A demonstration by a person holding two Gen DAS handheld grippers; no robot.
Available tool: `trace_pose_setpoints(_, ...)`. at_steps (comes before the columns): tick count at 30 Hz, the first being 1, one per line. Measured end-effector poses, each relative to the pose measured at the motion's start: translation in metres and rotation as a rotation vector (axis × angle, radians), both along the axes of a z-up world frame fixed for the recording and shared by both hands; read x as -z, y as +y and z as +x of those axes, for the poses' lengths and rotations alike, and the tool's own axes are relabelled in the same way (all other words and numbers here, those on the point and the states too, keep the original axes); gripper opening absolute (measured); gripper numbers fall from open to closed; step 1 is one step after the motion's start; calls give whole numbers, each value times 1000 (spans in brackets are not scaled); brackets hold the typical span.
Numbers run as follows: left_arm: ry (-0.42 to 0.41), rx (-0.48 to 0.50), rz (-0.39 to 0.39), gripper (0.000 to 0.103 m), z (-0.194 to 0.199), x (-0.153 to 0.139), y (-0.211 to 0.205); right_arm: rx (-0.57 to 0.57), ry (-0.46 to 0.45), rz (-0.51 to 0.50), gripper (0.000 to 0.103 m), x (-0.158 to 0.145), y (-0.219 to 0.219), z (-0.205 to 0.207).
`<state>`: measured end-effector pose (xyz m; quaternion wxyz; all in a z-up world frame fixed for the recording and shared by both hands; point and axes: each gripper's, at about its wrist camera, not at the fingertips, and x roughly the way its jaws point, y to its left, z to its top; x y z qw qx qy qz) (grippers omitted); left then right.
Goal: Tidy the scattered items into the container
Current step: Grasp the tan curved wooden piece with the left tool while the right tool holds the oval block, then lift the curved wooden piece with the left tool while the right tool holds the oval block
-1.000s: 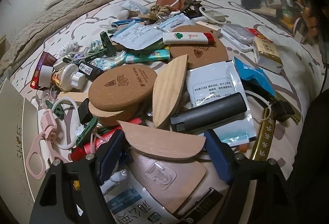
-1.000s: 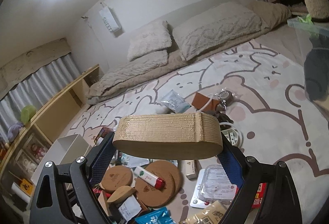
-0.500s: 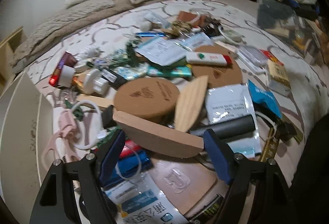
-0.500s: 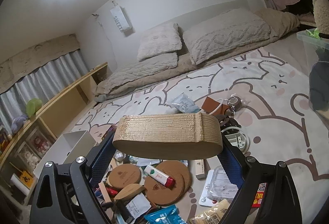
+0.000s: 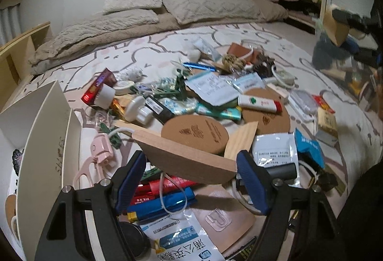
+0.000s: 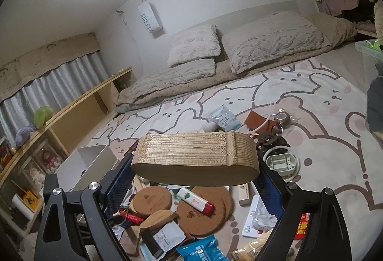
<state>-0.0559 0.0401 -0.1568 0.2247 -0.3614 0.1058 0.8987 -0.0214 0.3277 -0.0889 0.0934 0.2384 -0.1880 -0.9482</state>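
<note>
Both tools are loaded. The left tool (image 5: pixel 191 174) grips a half-round wooden piece (image 5: pixel 184 158), lifted just right of the white container (image 5: pixel 47 141). The right tool (image 6: pixel 195 179) clamps a thick oval wooden block (image 6: pixel 195 158). Most of the clutter, such as cork coasters (image 5: pixel 194 134), lies heaped right of the container, so the tidying looks barely begun.

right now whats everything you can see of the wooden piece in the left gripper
The wooden piece is a flat, pale, unpainted slab shaped like a half-disc: one straight edge, one curved edge. It looks like plain smooth wood with a lighter cut face along the straight side. It is tilted, its left end higher and reaching beyond the jaws, curved edge toward the camera. The left gripper is shut on it, blue pads pressing its sides, holding it above the clutter.
</note>
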Motion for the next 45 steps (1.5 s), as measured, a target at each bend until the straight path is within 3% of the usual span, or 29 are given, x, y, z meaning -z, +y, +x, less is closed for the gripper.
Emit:
trace_pose_setpoints(29, 162, -109, 223, 78, 30, -56, -43, -170, -1, 30, 93, 5, -71, 14)
trace_pose_setpoints(32, 128, -103, 193, 78, 27, -51, -38, -171, -4, 30, 93, 6, -72, 14)
trace_pose_setpoints(37, 11, -60, 50, 78, 15, -21, -12, -158, -11, 19, 93, 7, -66, 13)
trace_pose_setpoints(45, -125, 34, -99, 78, 8, 18, 21, -149, -15, -2, 93, 10, -54, 13)
